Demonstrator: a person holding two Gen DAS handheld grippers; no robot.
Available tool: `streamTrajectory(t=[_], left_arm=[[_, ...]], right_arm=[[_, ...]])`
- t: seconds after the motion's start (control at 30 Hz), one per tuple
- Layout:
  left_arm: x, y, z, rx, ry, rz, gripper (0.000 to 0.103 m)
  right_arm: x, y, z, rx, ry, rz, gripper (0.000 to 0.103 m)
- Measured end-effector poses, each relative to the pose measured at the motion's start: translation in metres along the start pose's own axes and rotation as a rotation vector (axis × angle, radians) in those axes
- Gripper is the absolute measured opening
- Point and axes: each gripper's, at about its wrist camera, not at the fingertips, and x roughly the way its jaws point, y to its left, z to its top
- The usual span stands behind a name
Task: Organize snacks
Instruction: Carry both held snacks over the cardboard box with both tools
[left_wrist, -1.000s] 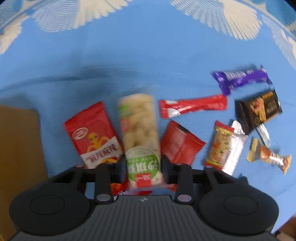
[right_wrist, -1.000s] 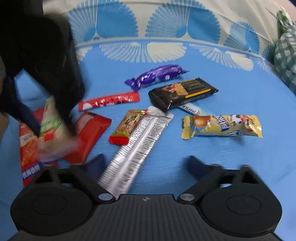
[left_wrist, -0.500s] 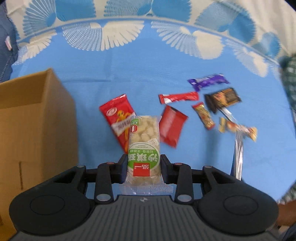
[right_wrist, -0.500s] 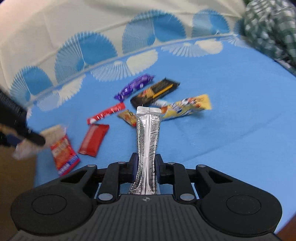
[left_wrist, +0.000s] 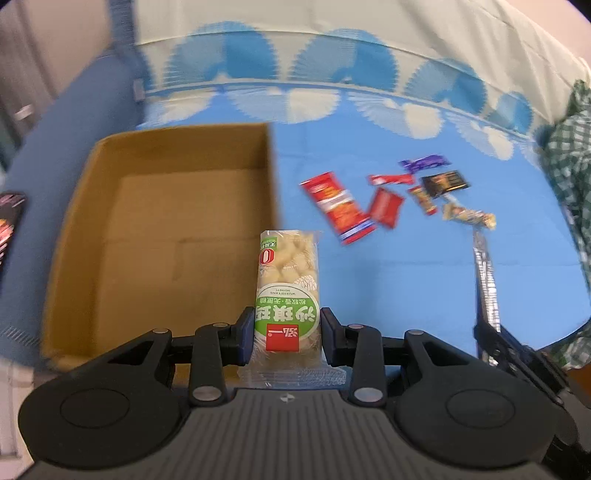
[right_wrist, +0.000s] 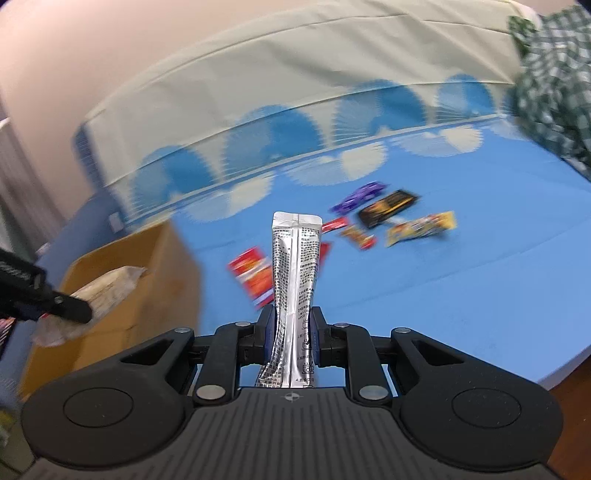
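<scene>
Left tongs (left_wrist: 287, 334) pinch the puffed-snack pack (left_wrist: 288, 291) above the cardboard box (left_wrist: 173, 236) edge; right tongs (right_wrist: 291, 334) clamp the silver sachet (right_wrist: 293, 280). Beyond, loose snacks (left_wrist: 384, 201) scatter over the blue table (left_wrist: 369, 266).

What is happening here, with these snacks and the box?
A person is sorting snacks with two handheld grippers. The left gripper holds a green-labelled snack pack beside the open cardboard box, whose visible inside looks empty. The right gripper holds a silver sachet. Several other snacks, including a purple bar, lie on the blue cloth.
</scene>
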Motion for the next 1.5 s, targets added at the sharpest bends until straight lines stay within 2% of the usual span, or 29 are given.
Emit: streamTrajectory(t=[0.13, 0.27, 0.4, 0.47, 0.6, 0.87, 1.33, 1.5], left_arm=[[-0.025, 0.039, -0.037, -0.045, -0.015, 0.018, 0.040], [-0.047, 0.073, -0.067, -0.099, -0.052, -0.002, 0.040], [-0.060, 0.098, -0.083, -0.160, -0.079, -0.004, 0.040], [-0.069, 0.110, -0.088, -0.193, -0.103, -0.031, 0.040], [-0.080, 0.125, -0.095, -0.218, -0.136, -0.012, 0.040], [-0.076, 0.129, -0.103, -0.223, -0.116, -0.030, 0.040], [-0.054, 0.148, -0.094, -0.241, -0.079, -0.035, 0.040], [-0.047, 0.153, -0.088, -0.211, -0.088, -0.032, 0.040]], right_arm=[[-0.030, 0.043, -0.024, -0.044, 0.026, 0.061, 0.020], [-0.049, 0.086, -0.042, -0.124, 0.051, 0.099, 0.020], [-0.066, 0.117, -0.049, -0.199, 0.036, 0.137, 0.020], [-0.072, 0.126, -0.051, -0.226, 0.031, 0.143, 0.020], [-0.079, 0.148, -0.057, -0.277, 0.037, 0.153, 0.020], [-0.083, 0.153, -0.060, -0.293, 0.041, 0.144, 0.020], [-0.062, 0.167, -0.059, -0.352, 0.094, 0.130, 0.020], [-0.051, 0.175, -0.054, -0.351, 0.105, 0.123, 0.020]])
